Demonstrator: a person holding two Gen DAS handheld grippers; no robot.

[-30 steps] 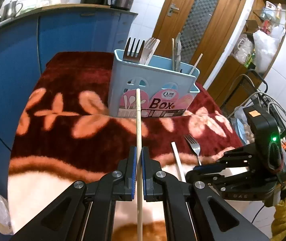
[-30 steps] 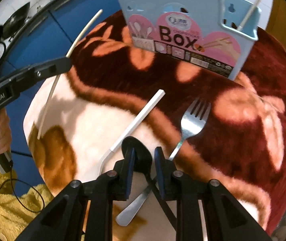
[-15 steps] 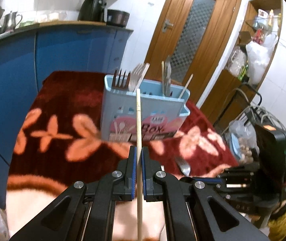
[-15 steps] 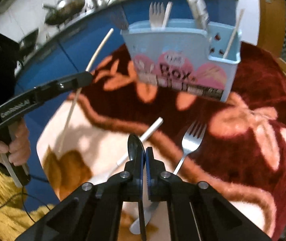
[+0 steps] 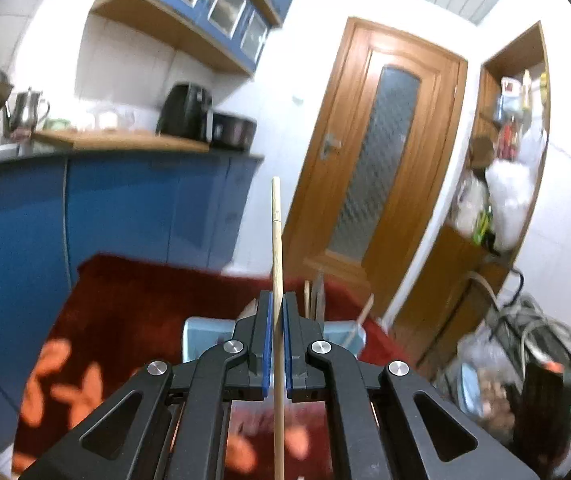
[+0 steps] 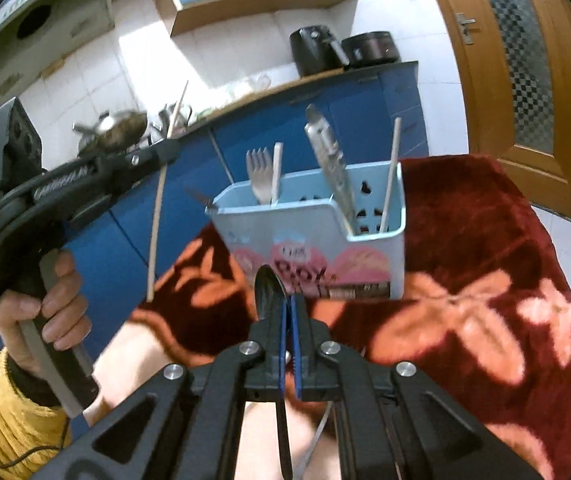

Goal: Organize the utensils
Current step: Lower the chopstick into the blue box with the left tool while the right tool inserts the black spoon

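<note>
My left gripper is shut on a wooden chopstick that points up and forward, held above the light blue utensil box. In the right wrist view the left gripper holds the chopstick up at the left of the box. My right gripper is shut on a black spoon, its bowl just in front of the box. The box holds forks, a metal utensil and a chopstick.
The box stands on a table with a dark red flowered cloth. Blue kitchen cabinets are behind it, a wooden door to the right. A utensil handle lies on the cloth under my right gripper. Bags and cables are at the right.
Both grippers have lifted and tilted up. The left one carried the chopstick up over the box. The right one shut on the black spoon and raised it off the cloth toward the box.
</note>
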